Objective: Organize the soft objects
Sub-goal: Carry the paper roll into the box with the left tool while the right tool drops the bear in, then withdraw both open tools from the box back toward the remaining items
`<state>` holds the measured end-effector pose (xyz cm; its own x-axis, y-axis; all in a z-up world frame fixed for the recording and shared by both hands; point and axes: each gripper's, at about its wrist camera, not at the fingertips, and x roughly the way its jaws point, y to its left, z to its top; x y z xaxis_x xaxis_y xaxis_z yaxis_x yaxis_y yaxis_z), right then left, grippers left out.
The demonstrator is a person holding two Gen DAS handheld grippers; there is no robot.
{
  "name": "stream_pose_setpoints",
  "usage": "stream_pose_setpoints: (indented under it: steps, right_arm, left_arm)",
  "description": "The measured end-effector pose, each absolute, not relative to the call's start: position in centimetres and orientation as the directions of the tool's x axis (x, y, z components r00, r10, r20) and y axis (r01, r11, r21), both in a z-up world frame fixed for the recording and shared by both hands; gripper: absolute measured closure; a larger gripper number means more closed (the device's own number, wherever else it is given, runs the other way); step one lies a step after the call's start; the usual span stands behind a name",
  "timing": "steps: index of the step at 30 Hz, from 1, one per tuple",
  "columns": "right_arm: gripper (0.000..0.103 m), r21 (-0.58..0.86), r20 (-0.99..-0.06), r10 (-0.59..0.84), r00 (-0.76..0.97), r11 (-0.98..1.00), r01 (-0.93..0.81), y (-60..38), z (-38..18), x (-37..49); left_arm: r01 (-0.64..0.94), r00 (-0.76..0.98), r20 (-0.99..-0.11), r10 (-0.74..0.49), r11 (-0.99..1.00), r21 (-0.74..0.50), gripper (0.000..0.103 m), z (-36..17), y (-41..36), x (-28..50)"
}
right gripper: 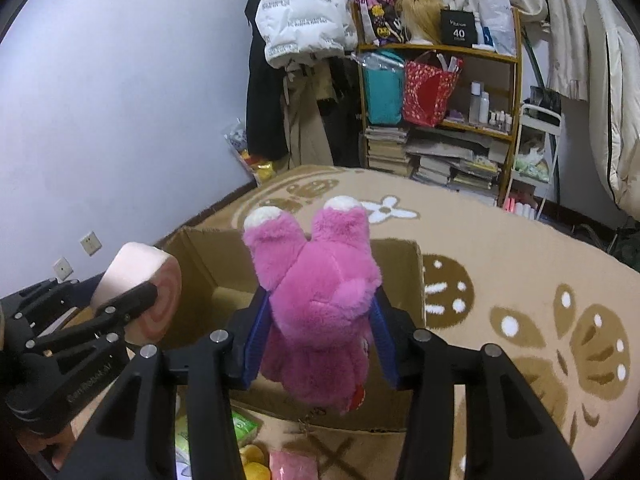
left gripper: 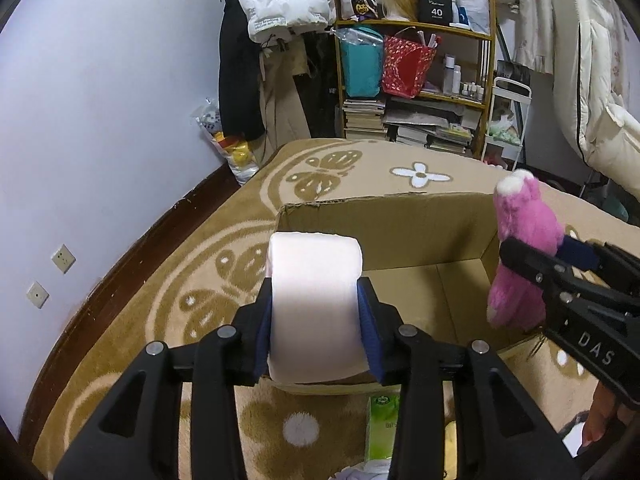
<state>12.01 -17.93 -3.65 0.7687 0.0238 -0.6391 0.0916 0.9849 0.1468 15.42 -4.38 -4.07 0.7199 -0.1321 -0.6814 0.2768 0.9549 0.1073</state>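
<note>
Both claws are loaded: our left gripper point(left gripper: 316, 312) has its blue pads pressed on the sides of the roll point(left gripper: 314, 280), and our right gripper point(right gripper: 320, 332) grasps the pink plush point(right gripper: 320, 300) around its body. No earlier view is at hand, so we speak only of the grip as it stands.

We judge the roll to be a light foam or plush swiss-roll toy, soft enough to dent, so the hold across its round flanks suits it; a harder squeeze would only deform it. The plush looks light, floppy and furry; taken mid-body, its 2 white-tipped limbs stick up free and its lower part hangs below the pads.

Both things hang over the open box point(left gripper: 384, 216) on the rug point(left gripper: 168, 280), the roll at the near left wall, the plush at the right side. Each gripper points forward and down toward the box floor, side by side and apart.
</note>
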Motion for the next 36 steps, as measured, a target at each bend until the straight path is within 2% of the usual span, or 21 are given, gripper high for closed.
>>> stream_pose_setpoints:
  steps: [3, 7, 12, 14, 16, 19, 23, 28, 36]
  right_arm:
    - [0.052, 0.152, -0.659, 0.032, 0.751, 0.984, 0.091, -17.9, -4.1, 12.2]
    - [0.044, 0.133, -0.663, 0.023, 0.749, 0.987, 0.088, -17.5, -4.0, 12.2]
    - [0.034, 0.133, -0.663, 0.019, 0.748, 0.987, 0.092, -17.4, -3.8, 11.9]
    - [0.026, 0.135, -0.661, 0.017, 0.750, 0.986, 0.096, -17.4, -3.7, 11.8]
    - [0.022, 0.143, -0.657, 0.020, 0.753, 0.985, 0.098, -17.5, -3.6, 11.6]
    - [0.010, 0.153, -0.651, 0.021, 0.758, 0.983, 0.104, -17.7, -3.2, 11.3]
    - [0.000, 0.170, -0.640, 0.026, 0.768, 0.979, 0.109, -17.9, -2.7, 10.6]
    - [0.000, 0.180, -0.632, 0.018, 0.775, 0.976, 0.125, -18.2, -2.3, 9.6]
    - [0.000, 0.200, -0.632, 0.015, 0.775, 0.969, 0.144, -18.1, -1.9, 8.1]
  left_arm:
    - [0.279, 0.714, -0.687, -0.136, 0.955, 0.102, 0.062, -4.1, -4.0, 15.4]
    - [0.280, 0.713, -0.689, -0.132, 0.954, 0.107, 0.058, -4.1, -4.0, 15.4]
    - [0.256, 0.755, -0.650, -0.089, 0.952, 0.167, 0.039, -3.5, -4.0, 14.9]
    - [0.253, 0.756, -0.648, -0.089, 0.953, 0.164, 0.031, -3.3, -3.9, 14.7]
    - [0.249, 0.755, -0.650, -0.087, 0.955, 0.162, 0.026, -3.2, -3.7, 14.7]
    - [0.239, 0.753, -0.654, -0.078, 0.957, 0.162, 0.015, -3.1, -3.4, 14.5]
    - [0.212, 0.780, -0.623, -0.048, 0.958, 0.192, 0.001, -2.4, -2.9, 13.8]
    - [0.206, 0.788, -0.615, -0.022, 0.951, 0.230, 0.000, -1.8, -2.4, 12.7]
    - [0.189, 0.739, -0.673, -0.025, 0.967, 0.172, 0.000, -1.6, -0.1, 11.5]
